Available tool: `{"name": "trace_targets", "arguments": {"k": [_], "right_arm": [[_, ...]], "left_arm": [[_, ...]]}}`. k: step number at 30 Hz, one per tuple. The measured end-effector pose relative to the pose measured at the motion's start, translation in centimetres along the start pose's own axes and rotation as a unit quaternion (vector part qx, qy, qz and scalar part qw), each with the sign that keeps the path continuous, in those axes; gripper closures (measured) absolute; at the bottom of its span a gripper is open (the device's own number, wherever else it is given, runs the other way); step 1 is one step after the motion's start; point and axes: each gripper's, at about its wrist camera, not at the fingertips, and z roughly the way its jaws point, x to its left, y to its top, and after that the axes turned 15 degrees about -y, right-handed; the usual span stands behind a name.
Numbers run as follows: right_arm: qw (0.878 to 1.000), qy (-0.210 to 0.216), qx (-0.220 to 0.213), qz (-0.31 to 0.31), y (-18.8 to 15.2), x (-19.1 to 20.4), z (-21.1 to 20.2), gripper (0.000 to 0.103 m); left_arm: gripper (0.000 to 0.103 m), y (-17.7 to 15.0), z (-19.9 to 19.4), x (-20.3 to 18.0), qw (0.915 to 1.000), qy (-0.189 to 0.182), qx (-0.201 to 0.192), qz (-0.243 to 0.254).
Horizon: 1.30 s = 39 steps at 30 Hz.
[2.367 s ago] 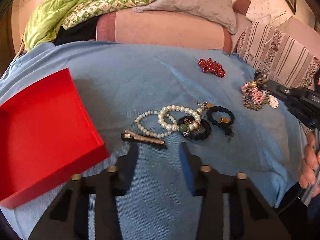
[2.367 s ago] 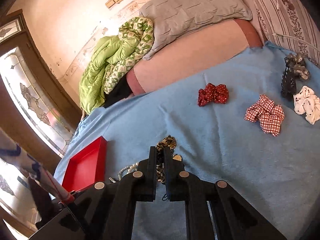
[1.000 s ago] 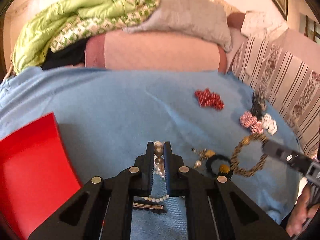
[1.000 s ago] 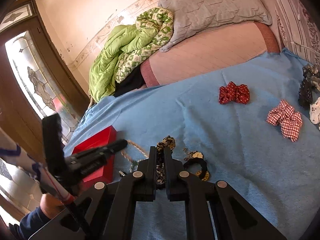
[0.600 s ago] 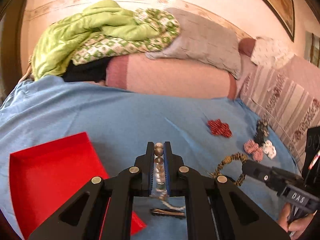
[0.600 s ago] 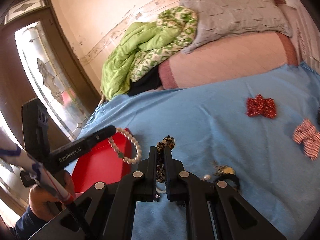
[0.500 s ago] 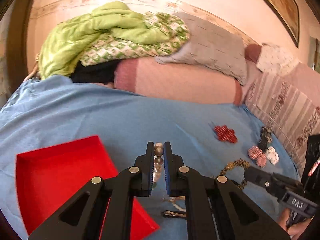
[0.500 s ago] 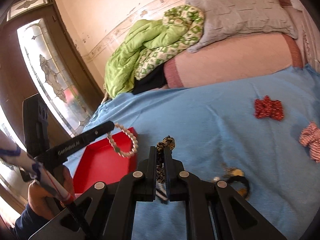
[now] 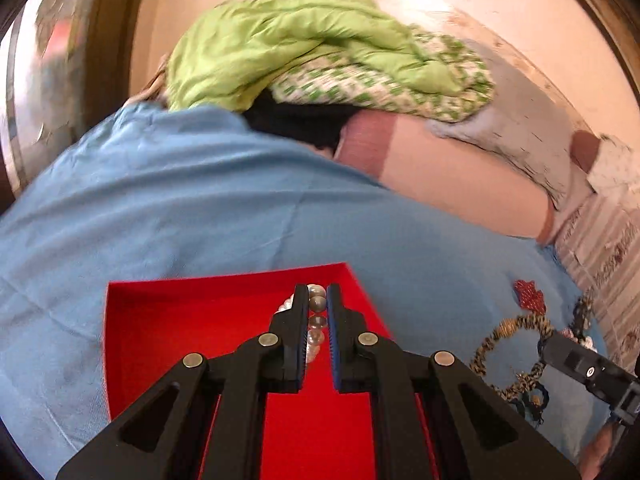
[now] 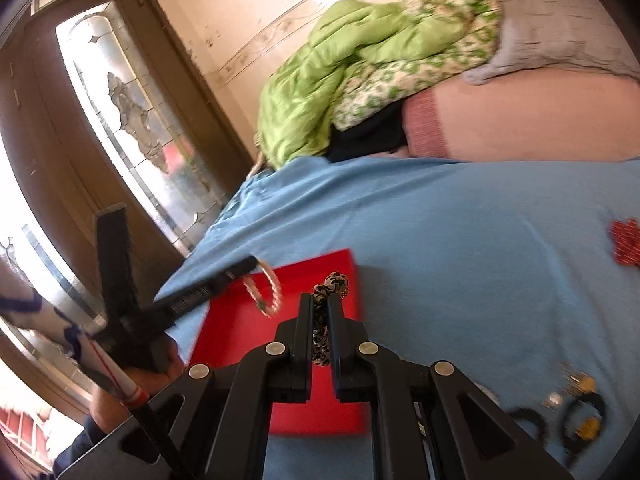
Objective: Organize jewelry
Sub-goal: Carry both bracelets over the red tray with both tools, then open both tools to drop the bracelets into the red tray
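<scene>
Left gripper (image 9: 318,300): jaws nearly closed, clamped on a pearl bracelet (image 9: 316,322) whose beads sit in a line between the pads. In the right wrist view the bracelet's loop hangs from that gripper's tip over the red tray (image 9: 168,320). Right gripper (image 10: 320,304): jaws closed, pinching a braided brown-and-cream bracelet (image 10: 326,312), seen above the tray's far right corner. The tray lies on the blue bedspread (image 10: 460,240). Two dark bracelets (image 10: 576,420) lie on the bedspread near the right gripper, and a red scrunchie (image 10: 626,242) farther right.
</scene>
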Motion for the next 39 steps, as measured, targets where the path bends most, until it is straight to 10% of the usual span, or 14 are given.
{"name": "trace_targets", "arguments": {"k": [20, 39], "right_arm": [[0.991, -0.039, 0.124, -0.029, 2.7, 5.9, 17.4, 0.095], [0.984, -0.091, 0.146, -0.035, 2.4, 4.8, 18.3, 0.078]], "left_arm": [[0.094, 0.7, 0.3, 8.1, 0.9957, 0.040, 0.014, -0.082], [0.094, 0.4, 0.4, 8.8, 0.9929, 0.073, 0.023, -0.091]]}}
